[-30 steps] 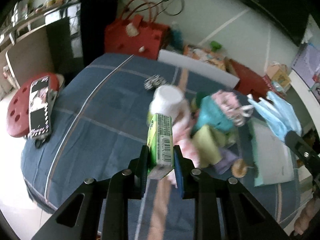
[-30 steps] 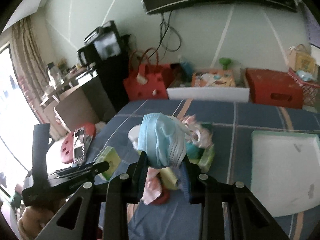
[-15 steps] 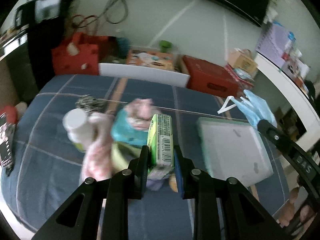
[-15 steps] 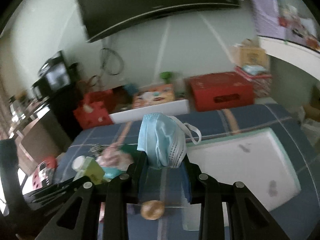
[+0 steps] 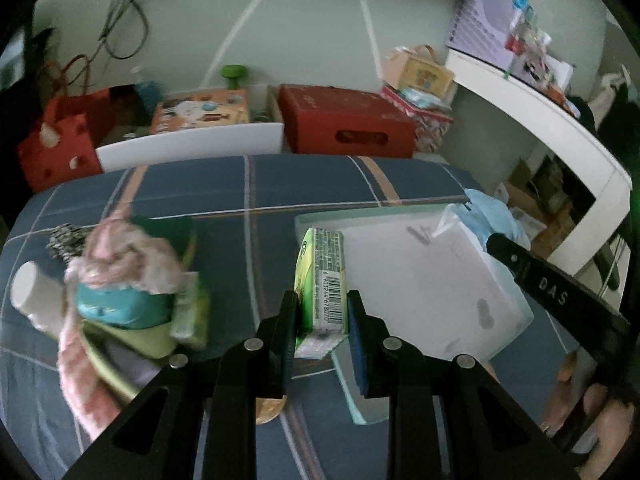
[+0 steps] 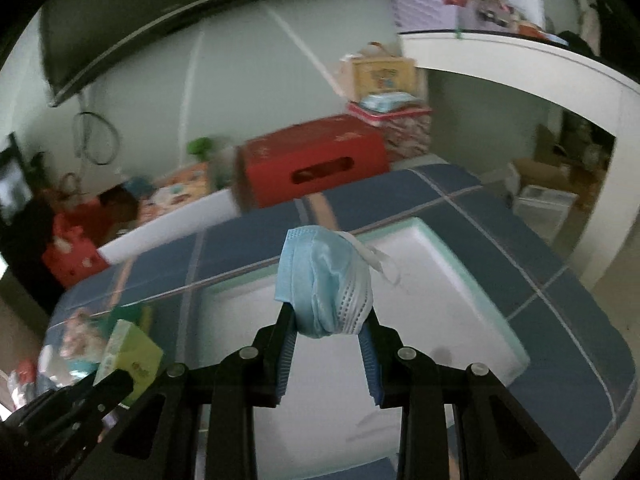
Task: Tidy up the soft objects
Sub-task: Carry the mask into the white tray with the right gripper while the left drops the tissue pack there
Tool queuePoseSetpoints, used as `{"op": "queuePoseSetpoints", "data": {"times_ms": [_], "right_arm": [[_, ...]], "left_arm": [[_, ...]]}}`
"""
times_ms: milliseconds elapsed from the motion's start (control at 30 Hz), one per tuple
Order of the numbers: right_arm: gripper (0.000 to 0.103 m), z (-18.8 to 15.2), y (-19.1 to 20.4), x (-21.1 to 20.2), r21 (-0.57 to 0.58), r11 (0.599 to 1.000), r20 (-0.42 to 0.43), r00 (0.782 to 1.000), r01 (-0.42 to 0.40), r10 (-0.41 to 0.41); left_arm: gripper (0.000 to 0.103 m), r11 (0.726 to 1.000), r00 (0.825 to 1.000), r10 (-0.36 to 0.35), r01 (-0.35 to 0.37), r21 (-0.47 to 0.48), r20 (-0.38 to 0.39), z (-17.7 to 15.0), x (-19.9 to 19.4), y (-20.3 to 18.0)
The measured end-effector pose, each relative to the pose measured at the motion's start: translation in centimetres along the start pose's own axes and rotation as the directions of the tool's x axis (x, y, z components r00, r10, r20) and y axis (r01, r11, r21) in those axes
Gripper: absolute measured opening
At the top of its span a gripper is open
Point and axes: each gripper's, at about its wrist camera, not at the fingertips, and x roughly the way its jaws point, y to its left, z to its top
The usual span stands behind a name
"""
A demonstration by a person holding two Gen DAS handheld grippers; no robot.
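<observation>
Left tongs [image 5: 322,304] pinch tissue pack [image 5: 322,280]; right tongs [image 6: 329,322] pinch mask [image 6: 324,280], white tray [image 6: 440,280] below.

Two wrist fisheyes angled down along their fingers, close over the bed [image 5: 280,184], sharing the white tray [image 6: 472,280]

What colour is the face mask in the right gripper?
Light blue, with white ear loops; the mask shows best in the right wrist view.

A blue plaid bed [image 5: 312,184] carries a white tray [image 5: 432,280] and, blurrily, heaped soft things [image 5: 128,280].
</observation>
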Motion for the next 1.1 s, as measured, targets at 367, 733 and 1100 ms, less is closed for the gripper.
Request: {"op": "queuePoseSetpoints", "data": {"times_ms": [367,733,1100], "right_arm": [[0.033,-0.6,-4.1,3.8,0.047,0.985,-0.044,0.985,0.167,-0.165],[0.034,-1.5,-5.9,6.3,0.073,0.970,-0.104,0.969,0.231,-0.223],[0.070,-0.9,-3.8,4.8,0.001,0.966,-0.084,0.962,0.260,-0.259]], "left_arm": [[0.025,0.993,0.998,-0.033,0.037,0.108,-0.046,-1.1,6.2,-4.3],[0.026,0.987,0.998,-0.015,0.025,0.160,-0.063,-1.4,9.3,-6.0],[0.084,0.996,0.999,-0.019,0.021,0.085,-0.034,0.1,6.8,-4.6]]}}
